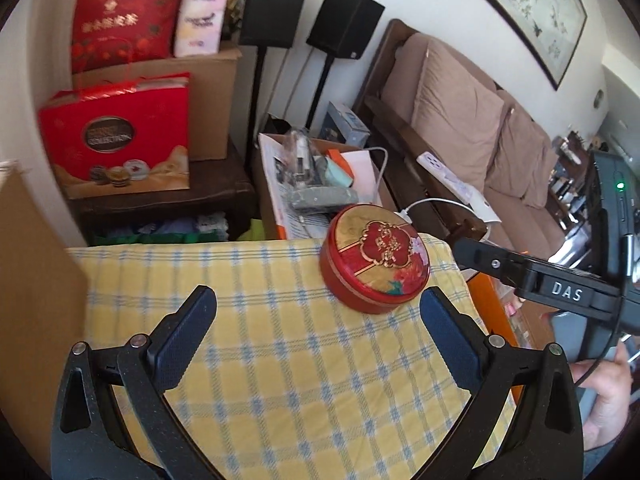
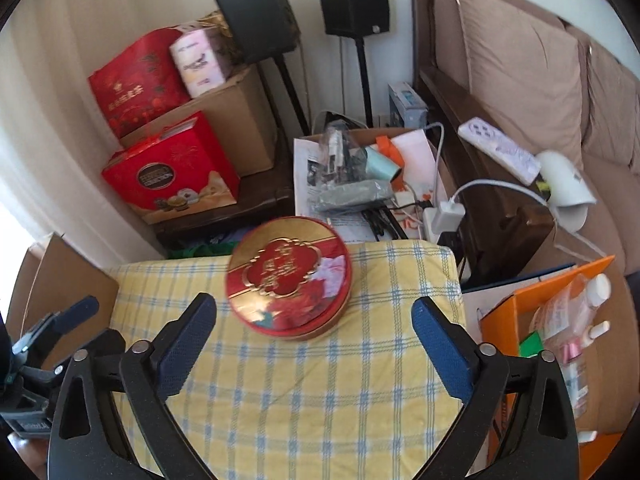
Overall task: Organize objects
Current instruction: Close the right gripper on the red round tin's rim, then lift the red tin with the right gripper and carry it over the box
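Closest to the lens in the right wrist view, the right claw (image 2: 314,322) fills the bottom of the frame with its blue pads spread wide and nothing between them. Just above it, around the middle of the frame, sits the round red-and-gold tin (image 2: 289,277), lid on, resting flat on the yellow checked cloth (image 2: 300,400) that covers the bench; it lies toward the cloth's far edge, apart from both pads. The left wrist view shows the left claw (image 1: 318,312) along the bottom, also gaping and empty, with the same tin (image 1: 375,258) up and to the right of centre, near the cloth's far right corner. The right claw's black body enters that view from the right edge, held by a hand (image 1: 604,396) at lower right. Beyond the bench, in the upper half of both views, are red gift boxes (image 2: 172,176), a cardboard box of odds and ends (image 2: 360,172), two black speakers on stands (image 2: 352,2) and a brown sofa (image 2: 520,60); an orange box of bottles (image 2: 560,320) stands at the right of the right wrist view. I'd judge this the approach to the tin, with no grasp begun. Next, the right claw needs to drop lower and straddle the tin's sides squarely, since the tin looks nearly as wide as the gap; a skewed approach could nudge it off the far edge.
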The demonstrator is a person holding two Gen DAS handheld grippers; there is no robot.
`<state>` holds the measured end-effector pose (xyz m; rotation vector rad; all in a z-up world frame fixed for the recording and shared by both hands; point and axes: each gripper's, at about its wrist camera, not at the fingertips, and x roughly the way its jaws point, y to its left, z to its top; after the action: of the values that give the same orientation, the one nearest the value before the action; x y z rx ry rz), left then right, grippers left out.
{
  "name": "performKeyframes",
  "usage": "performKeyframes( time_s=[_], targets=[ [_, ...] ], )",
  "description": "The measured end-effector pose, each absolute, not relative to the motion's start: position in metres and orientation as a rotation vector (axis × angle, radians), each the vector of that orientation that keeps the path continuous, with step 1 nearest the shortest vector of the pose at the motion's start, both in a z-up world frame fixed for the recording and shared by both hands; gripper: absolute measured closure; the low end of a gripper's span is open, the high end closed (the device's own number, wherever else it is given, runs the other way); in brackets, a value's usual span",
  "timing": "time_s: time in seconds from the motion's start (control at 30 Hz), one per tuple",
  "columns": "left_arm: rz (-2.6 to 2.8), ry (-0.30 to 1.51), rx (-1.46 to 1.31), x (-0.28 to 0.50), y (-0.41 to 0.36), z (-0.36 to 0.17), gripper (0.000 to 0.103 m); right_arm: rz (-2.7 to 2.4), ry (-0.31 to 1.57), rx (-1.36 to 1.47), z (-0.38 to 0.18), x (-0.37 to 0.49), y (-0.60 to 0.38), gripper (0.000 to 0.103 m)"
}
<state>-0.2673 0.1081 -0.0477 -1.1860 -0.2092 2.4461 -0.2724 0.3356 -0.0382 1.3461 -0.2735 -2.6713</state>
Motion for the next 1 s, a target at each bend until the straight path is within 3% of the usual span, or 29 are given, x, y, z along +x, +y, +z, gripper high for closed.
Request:
performKeyframes(
  time_s=[0.07, 0.2, 0.57, 0.7, 0.73, 1.0],
  targets=[
    [2.427, -0.208, -1.195, -0.277, 0.117, -0.056, 0.008, -2.645, -0.341, 1.364, -0.048, -0.282, 0.344, 0.019],
    [2.366, -0.204, -1.258, -0.300, 0.135, -0.076, 0.022, -2.612, -0.391, 1.408, -0.066, -0.302, 0.353, 0.026],
    [2.251, -0.358, -1.346, -0.339, 0.153, -0.112, 0.037, -2.530, -0.504, 1.457, -0.093, -0.330, 0.364, 0.046],
    [2.195, -0.423, -1.342, -0.340, 0.154, -0.113, 0.057, -2.472, -0.591, 1.449, -0.096, -0.332, 0.365, 0.054],
    [2.188, -0.436, -1.346, -0.340, 0.154, -0.113, 0.057, -2.451, -0.621, 1.445, -0.097, -0.332, 0.365, 0.058],
    [2.209, -0.442, -1.337, -0.331, 0.153, -0.102, 0.058, -2.480, -0.607, 1.445, -0.086, -0.323, 0.357, 0.058]
  ],
)
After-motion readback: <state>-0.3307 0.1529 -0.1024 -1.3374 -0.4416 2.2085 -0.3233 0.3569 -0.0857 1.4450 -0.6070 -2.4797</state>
